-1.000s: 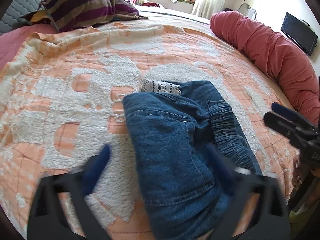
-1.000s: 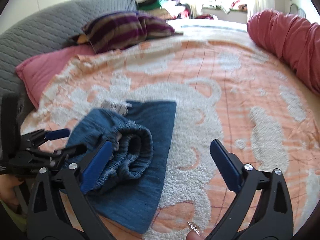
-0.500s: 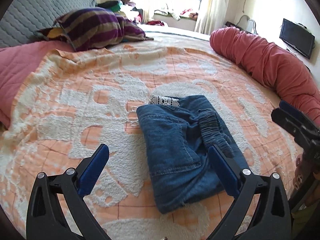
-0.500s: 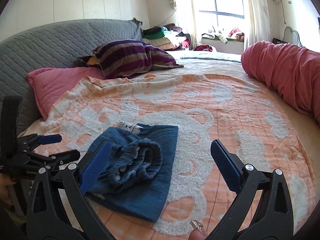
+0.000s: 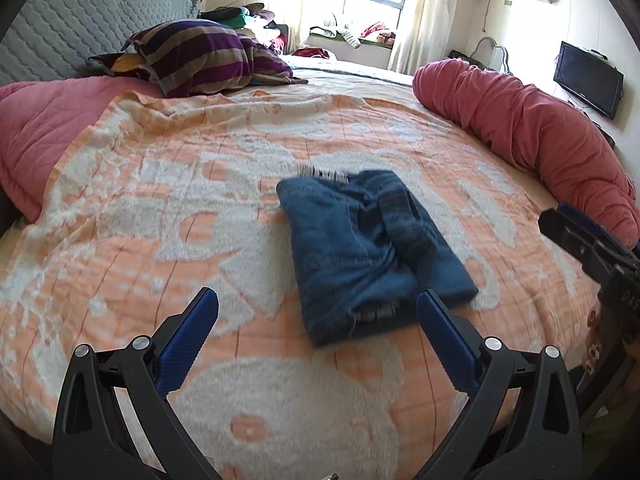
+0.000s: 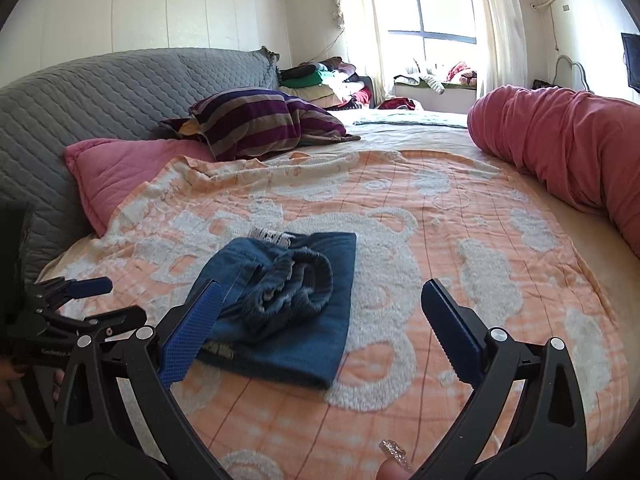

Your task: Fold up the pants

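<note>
Left wrist view, tongs: the left gripper [image 5: 316, 322] is hanging above the blanket [image 5: 120, 216] with its blue pads spread wide, gripping nothing.
Left wrist view, pants: the folded pants [image 5: 360, 248] are lying just ahead of the tongs, between the lines of the two pads and leaning toward the right one, not touching either.
Left wrist view, why: the denim is sitting as a compact packet with the elastic waistband rolled on top, so the folding looks finished or nearly so, and the wide tongs suggest a release.
Left wrist view, other tool: the right gripper [image 5: 568, 220] is poking in from the right edge, well off the pants.
Left wrist view, hard to make out: the pants are blurring; a pale patterned scrap at their far edge cannot be identified.

Right wrist view, tongs: the right gripper [image 6: 320, 320] is also standing wide and empty.
Right wrist view, pants: the pants [image 6: 304, 316] are resting ahead and left, the left pad overlapping them in the picture; contact cannot be told.
Right wrist view, other tool: the left gripper [image 6: 86, 300] is showing at the far left, jaws apart.
Right wrist view, cut off: only a fingertip with a glittery nail [image 6: 394, 456] is showing at the bottom edge; the rest of the hand is hidden.
</note>
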Tool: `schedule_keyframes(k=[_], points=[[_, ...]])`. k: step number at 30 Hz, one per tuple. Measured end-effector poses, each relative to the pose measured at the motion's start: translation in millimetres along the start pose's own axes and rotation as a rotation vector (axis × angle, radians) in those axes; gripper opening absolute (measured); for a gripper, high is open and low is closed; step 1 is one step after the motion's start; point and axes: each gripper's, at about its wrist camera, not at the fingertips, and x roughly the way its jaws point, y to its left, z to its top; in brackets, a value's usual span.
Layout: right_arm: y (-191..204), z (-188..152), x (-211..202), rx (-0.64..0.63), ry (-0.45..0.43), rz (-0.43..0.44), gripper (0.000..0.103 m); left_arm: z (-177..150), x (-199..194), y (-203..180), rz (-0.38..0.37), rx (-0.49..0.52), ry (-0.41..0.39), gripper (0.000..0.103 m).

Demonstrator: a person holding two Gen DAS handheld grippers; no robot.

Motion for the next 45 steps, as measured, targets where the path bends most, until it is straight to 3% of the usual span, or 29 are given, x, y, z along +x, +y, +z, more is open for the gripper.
schedule_keyframes(k=[6, 13, 21, 34, 45], points=[[8.8, -13.9, -12.1, -0.005, 0.036, 0.009, 0.094, -26.7, -7.4, 4.2, 0.001, 0.003, 0.044, 0.099], [22.1, -33.7, -24.6, -0.026, 0.096, 0.008, 0.094, -44.0, -17.8, 8.2, 0.0, -0.011, 0.041, 0.099], [27.8, -59.3, -6.6, -0.037, 0.203, -0.031, 0.094, -61.8, -4.5, 13.0, 0.001, -0.025, 0.098, 0.099], [24.3, -68.8, 12.7, -0.015, 0.25, -0.016, 0.094, -63.9, 10.7, 22.1, -0.004, -0.044, 0.105, 0.099], [23.8, -67.5, 11.4, -0.018, 0.239, -0.036, 0.094, -62.1, 8.8, 26.0, 0.006, -0.054, 0.093, 0.099]])
